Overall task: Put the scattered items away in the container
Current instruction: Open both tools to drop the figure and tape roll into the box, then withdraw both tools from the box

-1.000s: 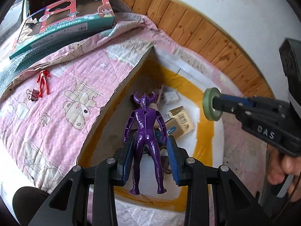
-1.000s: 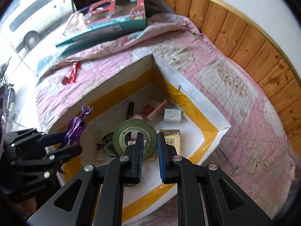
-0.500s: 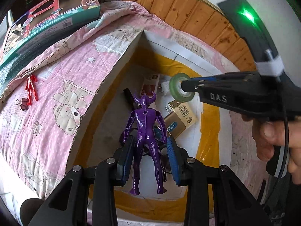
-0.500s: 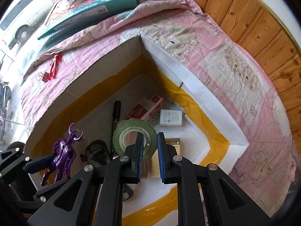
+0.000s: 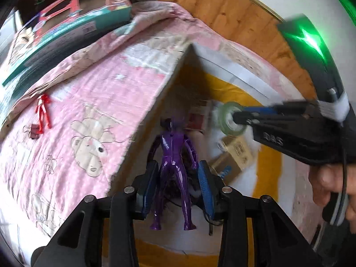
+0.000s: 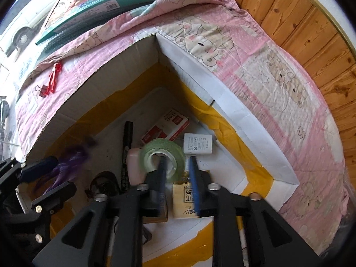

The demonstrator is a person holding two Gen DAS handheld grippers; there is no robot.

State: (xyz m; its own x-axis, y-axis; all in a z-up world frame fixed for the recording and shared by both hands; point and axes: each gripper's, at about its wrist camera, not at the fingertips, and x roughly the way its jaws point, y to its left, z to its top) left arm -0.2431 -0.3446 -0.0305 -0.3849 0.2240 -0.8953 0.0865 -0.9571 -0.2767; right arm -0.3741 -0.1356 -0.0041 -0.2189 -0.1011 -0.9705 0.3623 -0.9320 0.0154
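Observation:
A glossy purple horned figure (image 5: 173, 155) stands upright between the pads of my left gripper (image 5: 178, 165), which is shut on it low inside the cardboard box (image 5: 233, 75). In the right wrist view that figure (image 6: 71, 160) is a blur at the left. My right gripper (image 6: 177, 160) hangs over the box floor with its fingers spread. The green tape roll (image 6: 162, 158) sits loosely around the left finger, with a gap on each side of its wall. From the left wrist view, the roll (image 5: 231, 120) is at the right gripper's tip.
On the pink bear quilt lie a small red figure (image 6: 53, 77) and a binder clip (image 6: 41, 90). A toy carton (image 6: 100, 2) rests at the back. The box (image 6: 233, 115) holds a black marker (image 6: 126, 146), a red-white pack (image 6: 166, 126), a white charger (image 6: 198, 143) and a tan pack (image 6: 184, 200).
Both grippers have dropped deeper into the box. The right gripper's fingers have spread, so the tape roll is no longer pinched. The purple figure stays held in the left.

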